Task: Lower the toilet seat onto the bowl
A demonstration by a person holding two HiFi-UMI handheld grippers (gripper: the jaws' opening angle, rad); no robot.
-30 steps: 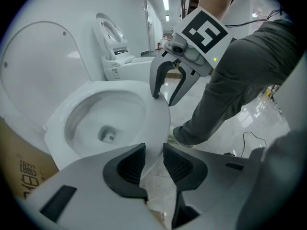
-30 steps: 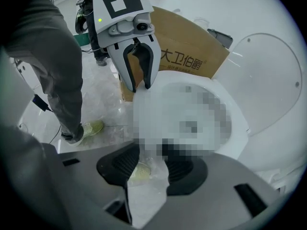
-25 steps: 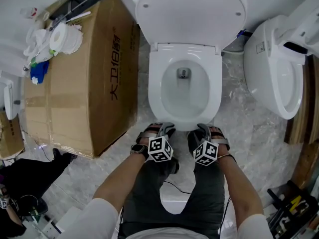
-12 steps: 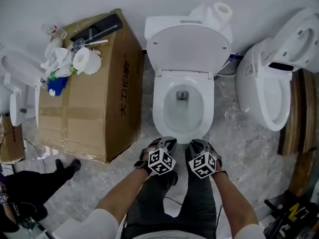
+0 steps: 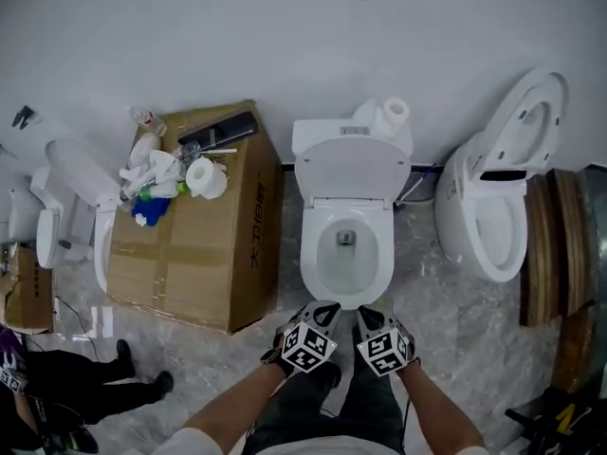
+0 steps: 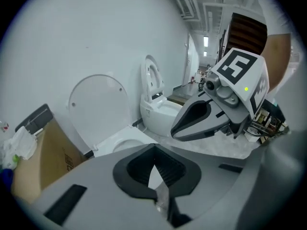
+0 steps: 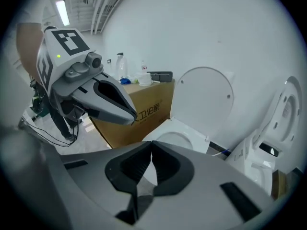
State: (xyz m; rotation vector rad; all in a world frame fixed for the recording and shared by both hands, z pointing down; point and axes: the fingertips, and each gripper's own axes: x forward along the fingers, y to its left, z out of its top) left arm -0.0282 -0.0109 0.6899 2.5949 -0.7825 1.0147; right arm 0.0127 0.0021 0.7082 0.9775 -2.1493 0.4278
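Cardboard box [image 5: 194, 254] hugs the bowl's [image 5: 313, 259] left edge, left gripper [image 5: 321, 313] and right gripper [image 5: 368, 317] both closed and empty near its front rim, toilet seat [image 5: 353, 173] upright behind, floor gap before second toilet [image 5: 474, 226].

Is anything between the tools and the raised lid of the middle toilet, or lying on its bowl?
Nothing visible does. The left tool and right tool hang empty before the bowl, whose rim is bare. The paper rolls sit behind the raised lid, out of its path.
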